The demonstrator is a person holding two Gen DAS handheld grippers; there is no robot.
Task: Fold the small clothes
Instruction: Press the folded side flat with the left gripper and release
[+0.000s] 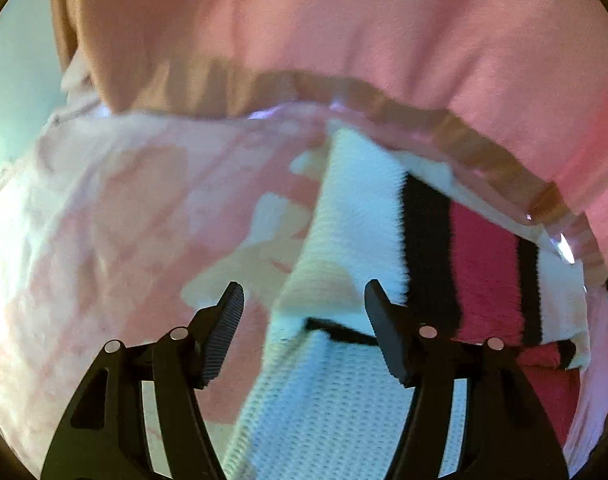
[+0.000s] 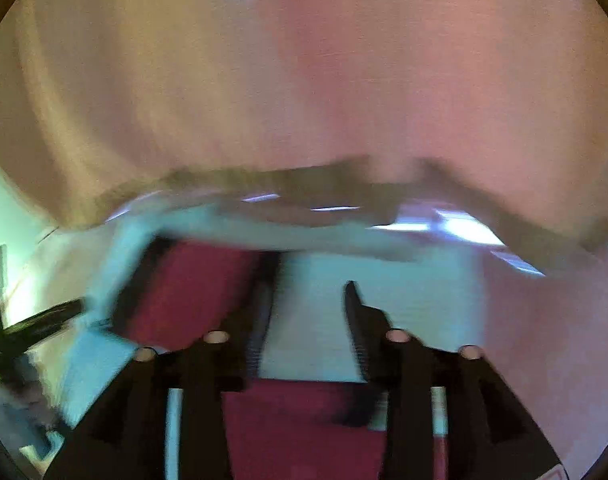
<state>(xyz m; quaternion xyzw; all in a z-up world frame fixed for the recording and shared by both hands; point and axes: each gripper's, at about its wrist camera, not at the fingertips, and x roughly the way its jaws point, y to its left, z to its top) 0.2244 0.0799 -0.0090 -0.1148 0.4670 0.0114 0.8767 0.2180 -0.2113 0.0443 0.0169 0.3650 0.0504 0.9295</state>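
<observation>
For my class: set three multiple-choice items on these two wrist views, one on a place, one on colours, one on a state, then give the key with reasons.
1. In the left wrist view, the striped garment lies
A. between and beyond the left gripper's fingers
B. wholly outside them, at the left edge
C. nowhere

2. Its stripes are
A. blue, yellow
B. white, black, red
C. green, grey

3. The right gripper is
A. shut on cloth
B. open
C. out of view

Key: A, white knit fills the gap; B, those bands show; B, fingers stand apart, gripping nothing.
</observation>
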